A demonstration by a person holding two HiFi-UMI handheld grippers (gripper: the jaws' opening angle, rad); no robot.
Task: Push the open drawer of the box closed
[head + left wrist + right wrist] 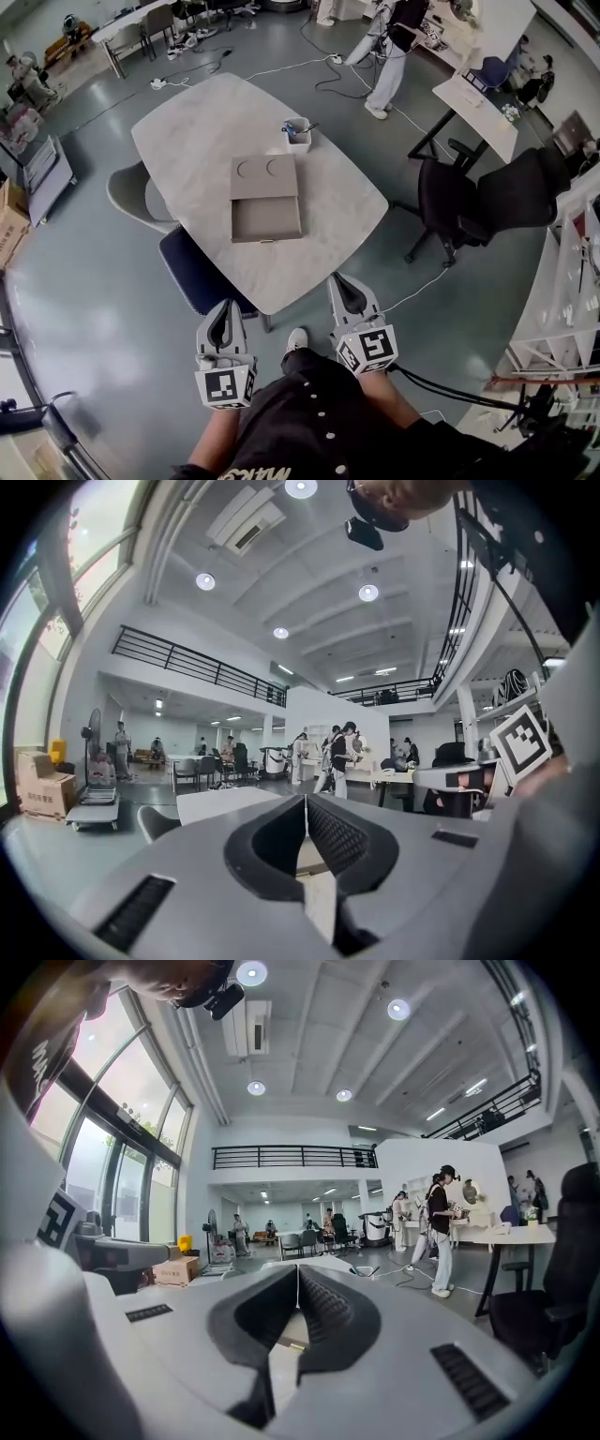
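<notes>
A flat tan box [263, 176] lies on the white marble table [187, 141], and its drawer [266, 220] stands pulled out toward me, empty. Both grippers hang short of the table's near edge, close to my body. My left gripper [223, 307] is shut with nothing between its jaws, as the left gripper view [306, 801] shows. My right gripper [340, 280] is likewise shut and empty, its tips meeting in the right gripper view [297, 1269]. Both point roughly level toward the table, whose top [216, 803] shows beyond the jaws.
A white cup with pens [297, 132] stands just behind the box. A grey chair [131, 192] and a dark blue chair [192, 272] sit at the table's left and near-left sides. Black office chairs [469, 202] stand to the right. Cables run over the floor, and a person [389, 47] stands far off.
</notes>
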